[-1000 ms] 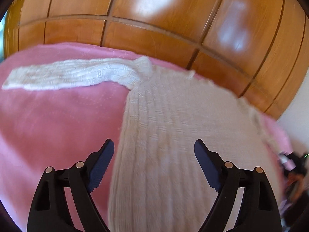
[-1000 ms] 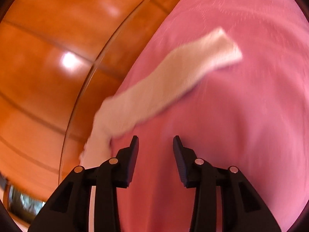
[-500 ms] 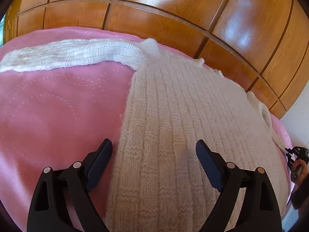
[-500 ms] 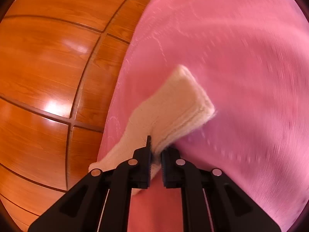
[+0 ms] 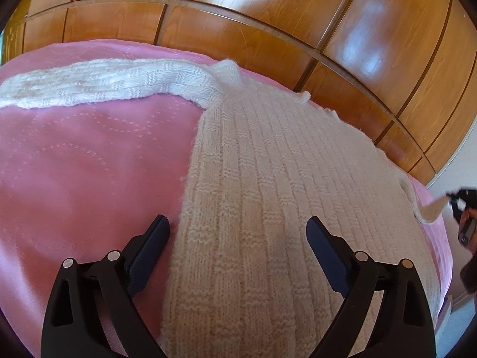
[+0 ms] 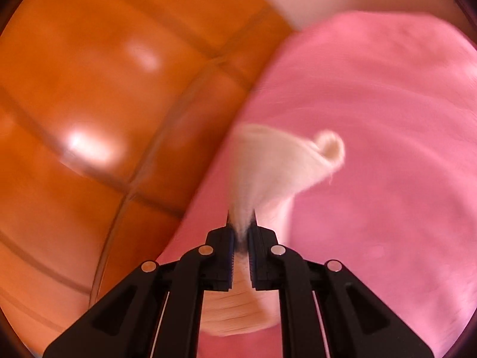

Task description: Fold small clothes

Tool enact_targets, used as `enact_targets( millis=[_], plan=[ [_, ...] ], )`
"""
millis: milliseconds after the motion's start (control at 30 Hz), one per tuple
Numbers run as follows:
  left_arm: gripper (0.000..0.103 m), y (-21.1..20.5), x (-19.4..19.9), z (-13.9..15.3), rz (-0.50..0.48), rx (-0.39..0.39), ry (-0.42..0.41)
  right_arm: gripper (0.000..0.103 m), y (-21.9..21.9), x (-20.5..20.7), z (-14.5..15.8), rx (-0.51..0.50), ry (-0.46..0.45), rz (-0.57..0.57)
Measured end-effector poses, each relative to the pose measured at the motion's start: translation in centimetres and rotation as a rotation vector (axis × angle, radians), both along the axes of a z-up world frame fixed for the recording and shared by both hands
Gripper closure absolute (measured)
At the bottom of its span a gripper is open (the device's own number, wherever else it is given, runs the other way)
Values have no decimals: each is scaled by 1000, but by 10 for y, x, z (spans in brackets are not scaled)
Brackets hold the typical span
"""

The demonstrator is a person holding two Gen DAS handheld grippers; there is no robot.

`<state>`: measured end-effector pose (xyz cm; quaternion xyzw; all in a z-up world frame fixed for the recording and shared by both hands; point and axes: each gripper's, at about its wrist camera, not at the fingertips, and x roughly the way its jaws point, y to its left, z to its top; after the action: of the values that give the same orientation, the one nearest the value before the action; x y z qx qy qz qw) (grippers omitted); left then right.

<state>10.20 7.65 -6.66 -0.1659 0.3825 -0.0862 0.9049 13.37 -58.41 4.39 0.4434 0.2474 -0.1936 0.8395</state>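
Note:
A cream knitted sweater (image 5: 268,197) lies flat on the pink bedspread (image 5: 89,164). Its left sleeve (image 5: 98,85) stretches out to the left. My left gripper (image 5: 238,235) is open and hovers over the sweater's lower body, holding nothing. My right gripper (image 6: 241,232) is shut on the cuff of the right sleeve (image 6: 277,161) and holds it lifted above the bedspread (image 6: 387,149); this view is blurred by motion. The lifted right sleeve (image 5: 432,208) and right gripper (image 5: 462,205) also show at the far right edge of the left wrist view.
A glossy wooden panelled headboard (image 5: 268,24) runs behind the bed, and also fills the left of the right wrist view (image 6: 89,119). A pale wall (image 5: 459,155) stands at the bed's right.
My right gripper closed on the right sleeve's cuff and lifted it off the bedspread. My left gripper stayed open and dropped slightly closer over the sweater body.

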Motion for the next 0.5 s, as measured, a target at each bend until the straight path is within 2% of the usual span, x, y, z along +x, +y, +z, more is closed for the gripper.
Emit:
enact_targets(
  millis=[133, 267, 433, 500],
  plan=[
    [11, 2, -1, 0, -1, -13, -4, 96, 80, 46, 24, -70, -40, 192],
    [11, 3, -2, 0, -3, -29, -10, 96, 157, 77, 30, -153, -48, 365],
    [10, 4, -3, 0, -7, -38, -13, 96, 255, 105, 6, -273, 3, 610],
    [10, 4, -3, 0, -7, -40, -13, 95, 288, 111, -14, -348, 71, 693]
  ],
)
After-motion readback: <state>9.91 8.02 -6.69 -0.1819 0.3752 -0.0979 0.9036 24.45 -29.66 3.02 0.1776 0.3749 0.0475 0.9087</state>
